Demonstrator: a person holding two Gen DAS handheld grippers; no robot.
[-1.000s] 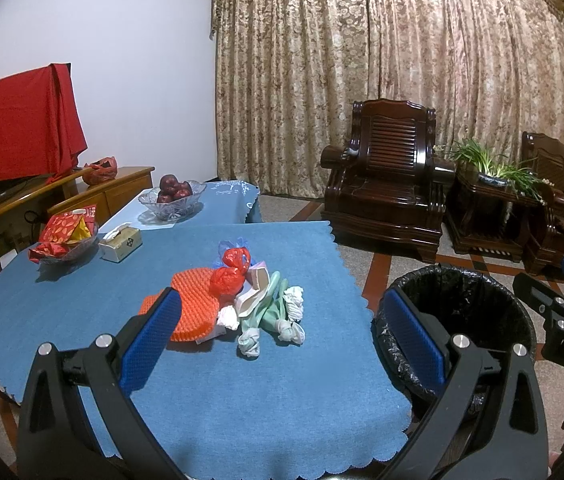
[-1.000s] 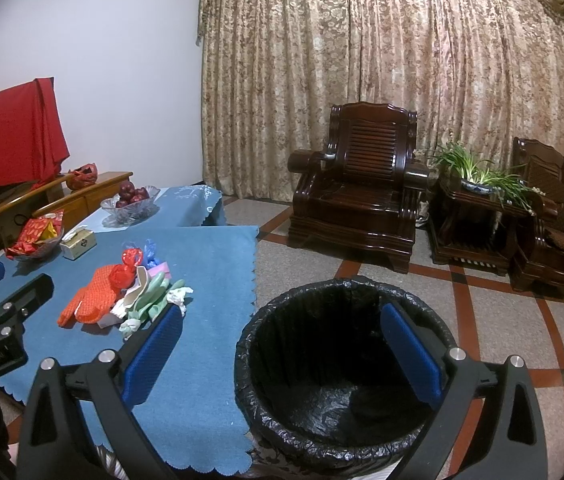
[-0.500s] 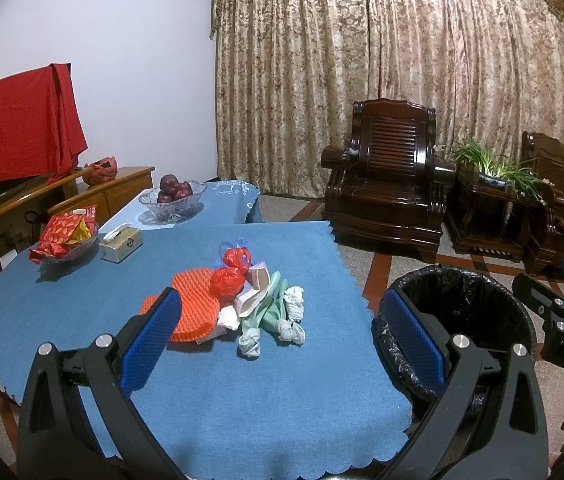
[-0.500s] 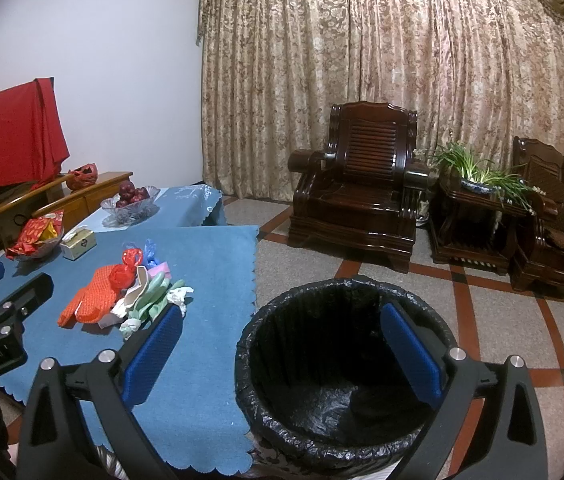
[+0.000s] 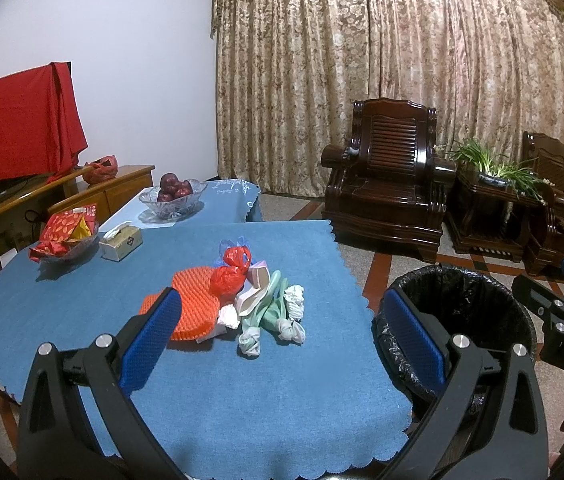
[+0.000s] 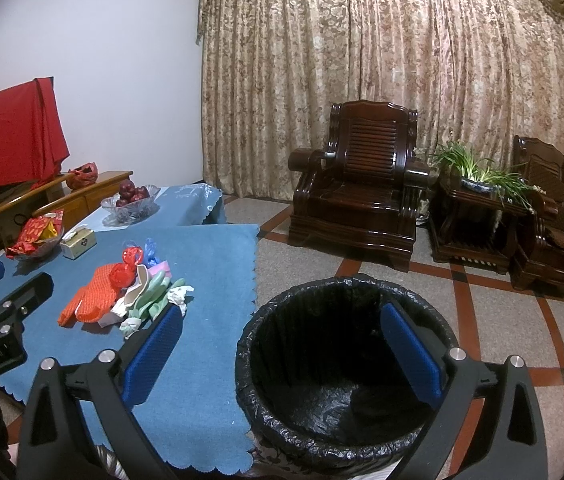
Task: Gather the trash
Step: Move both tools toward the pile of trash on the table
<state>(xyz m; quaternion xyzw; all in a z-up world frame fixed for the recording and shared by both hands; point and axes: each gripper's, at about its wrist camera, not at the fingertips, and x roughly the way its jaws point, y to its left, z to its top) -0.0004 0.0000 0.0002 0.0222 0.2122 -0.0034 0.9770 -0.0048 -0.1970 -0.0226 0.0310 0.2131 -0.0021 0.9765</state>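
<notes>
A heap of trash lies mid-table: an orange foam net (image 5: 193, 312) (image 6: 93, 300), a knotted red plastic bag (image 5: 229, 272) (image 6: 123, 270), pale green knotted bags (image 5: 265, 316) (image 6: 149, 300) and crumpled white tissue (image 5: 294, 300) (image 6: 179, 294). My left gripper (image 5: 282, 340) hangs open above the table's near edge, short of the heap, holding nothing. A bin lined with a black bag (image 5: 466, 312) (image 6: 346, 360) stands on the floor right of the table. My right gripper (image 6: 282, 352) is open over the bin's near rim, nothing in it.
On the blue tablecloth (image 5: 241, 400) sit a tissue box (image 5: 121, 243), a dish of red snack packets (image 5: 66, 234) and a glass bowl of dark red fruit (image 5: 173, 198). A wooden sideboard (image 5: 41, 196) lines the left wall. Dark wooden armchairs (image 5: 390, 184) and a plant stand are behind.
</notes>
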